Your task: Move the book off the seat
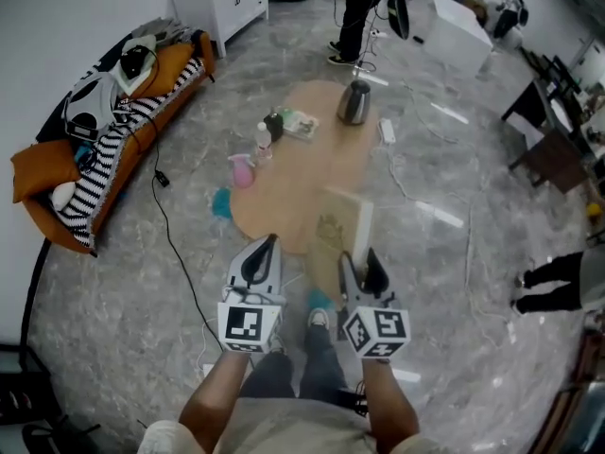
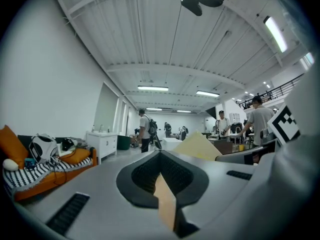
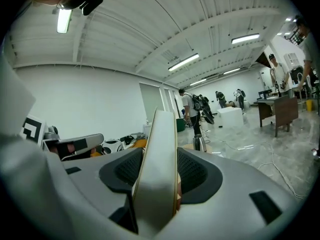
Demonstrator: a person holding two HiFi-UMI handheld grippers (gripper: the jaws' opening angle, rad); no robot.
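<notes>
l hand-held gripper [image 1: 267, 246] closed, r hand-held gripper [image 1: 359, 259] clamped

The head view looks steeply down; both gripper views face level, close over their jaws. Head and left gripper views share the orange striped sofa [image 1: 113, 135] [image 2: 45, 176], ten o'clock overhead.

Our grey left gripper [image 2: 161, 176] fills the lower frame, its jaws set close together, and only a thin tan sliver shows between the dark pads [image 2: 141, 176]. Just beyond, to the right, we see a corner of a pale yellow book [image 2: 199, 146]. At far left an orange sofa [image 2: 47, 181] carries a striped blanket, near a white cabinet [image 2: 102, 141].
</notes>
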